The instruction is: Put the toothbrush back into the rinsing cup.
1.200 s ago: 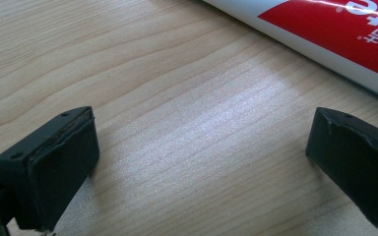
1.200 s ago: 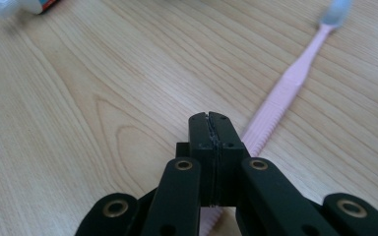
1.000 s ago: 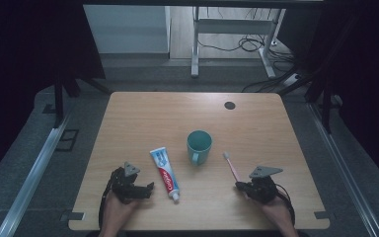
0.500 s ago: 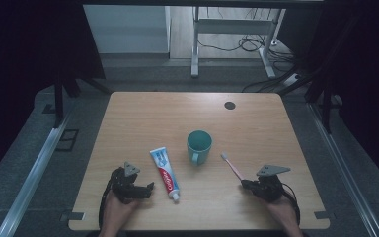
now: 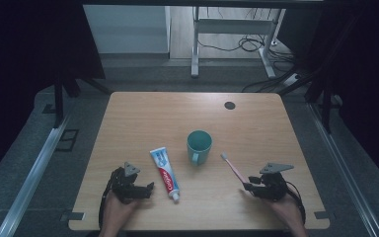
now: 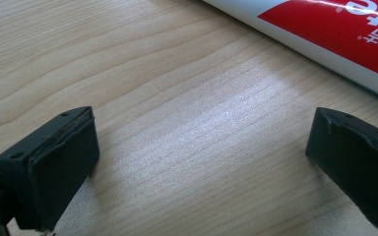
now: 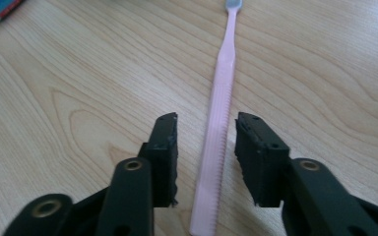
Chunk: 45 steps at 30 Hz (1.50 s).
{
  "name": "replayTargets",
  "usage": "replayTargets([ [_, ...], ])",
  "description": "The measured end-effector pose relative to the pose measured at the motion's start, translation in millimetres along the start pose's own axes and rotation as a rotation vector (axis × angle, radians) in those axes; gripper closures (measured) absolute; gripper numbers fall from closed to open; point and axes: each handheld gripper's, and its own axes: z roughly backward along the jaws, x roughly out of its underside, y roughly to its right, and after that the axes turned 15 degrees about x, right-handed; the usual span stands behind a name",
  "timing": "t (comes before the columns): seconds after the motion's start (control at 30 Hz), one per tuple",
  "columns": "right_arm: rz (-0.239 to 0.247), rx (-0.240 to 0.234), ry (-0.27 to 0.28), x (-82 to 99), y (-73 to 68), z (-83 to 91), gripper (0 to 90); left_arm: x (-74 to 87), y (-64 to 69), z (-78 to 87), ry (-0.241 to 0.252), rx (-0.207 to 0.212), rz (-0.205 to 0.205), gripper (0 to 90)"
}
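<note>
Pink and slim, the plastic toothbrush lies flat on the pale wooden table, its ribbed handle running between the two black jaws of the right gripper, which have just been opening; a gap shows on either side of the handle, so the pads press nothing and the brush rests on the wood under its own weight. In the high view the right gripper sits at the handle's near end, straddling it lengthwise, a placing that seems meant either for a fresh grasp or a clean letting-go. Just beyond the bristle end stands the teal ceramic mug, upright, mouth free, probably the brush's destination. The left gripper rests low with its jaws spread wide over bare wood, beside the white-and-red toothpaste tube but apart from it, apparently waiting its turn.
</note>
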Motion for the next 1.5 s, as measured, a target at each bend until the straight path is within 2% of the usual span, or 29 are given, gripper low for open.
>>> replayTargets([
  [0.07,0.006,0.001,-0.026,-3.6,0.5,-1.3,53.4,0.0,0.0,0.0,0.000,0.000,0.000,0.0],
  [0.3,0.008,-0.001,-0.072,-14.2,2.1,-2.7,49.2,0.0,0.0,0.0,0.000,0.000,0.000,0.0],
  [0.37,0.016,0.001,-0.104,-18.5,2.1,-3.9,47.8,0.0,0.1,0.0,0.000,0.000,0.002,0.0],
  [0.4,0.021,0.008,-0.141,-22.7,2.0,-5.9,46.6,0.1,0.2,0.0,0.000,0.000,0.003,0.0],
  [0.43,0.021,0.008,-0.141,-22.7,2.0,-5.9,46.6,0.1,0.3,-0.1,0.001,0.000,0.004,0.0],
  [0.57,0.032,0.011,-0.202,-29.7,3.0,-11.4,45.0,0.1,0.3,-0.1,0.001,0.000,0.005,0.0],
  [1.13,0.109,0.033,-0.322,-57.3,-0.5,-21.8,48.1,0.1,0.3,-0.2,0.002,0.000,0.006,0.0],
  [1.5,0.151,0.023,-0.410,-74.0,-4.0,-32.0,56.0,0.1,0.4,-0.1,0.001,0.000,0.006,0.0],
])
